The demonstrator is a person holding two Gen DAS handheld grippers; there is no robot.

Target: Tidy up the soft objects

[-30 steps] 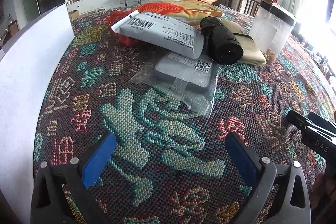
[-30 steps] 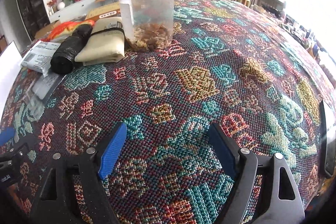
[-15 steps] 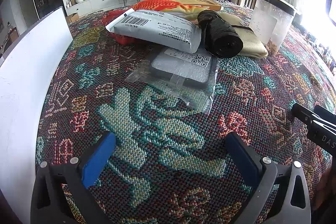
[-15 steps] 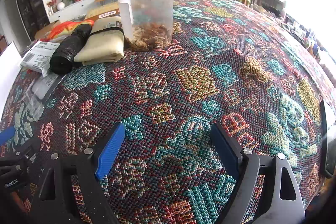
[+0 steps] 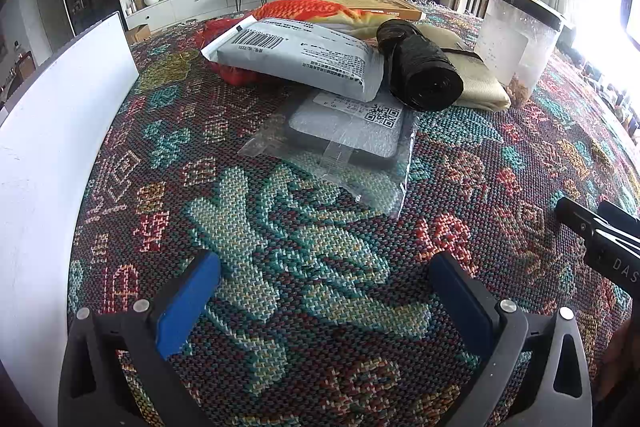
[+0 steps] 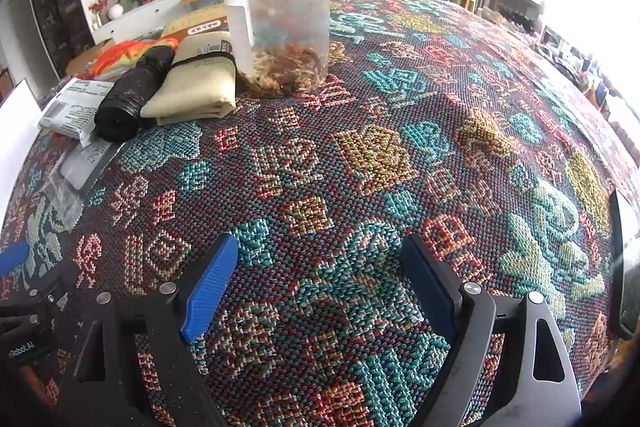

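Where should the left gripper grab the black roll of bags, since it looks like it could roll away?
Grip the black roll across its middle, fingers on its two long curved sides, probably coming from above. It lies on its side, wedged between the grey mailer and the beige folded pouch, with one round end facing the open left gripper; an end-on grip would likely slip.

Patterned tablecloth [image 5: 280, 227] — clear pouch [image 5: 340, 143], black roll [image 5: 420, 67], jar [image 6: 276, 19]

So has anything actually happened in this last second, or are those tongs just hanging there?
Barely anything. The left tongs edged a little closer to the pile, toward the clear packet; the right tongs hardly shifted. Both stayed open and empty. The grey mailer, black roll and jar lay untouched.
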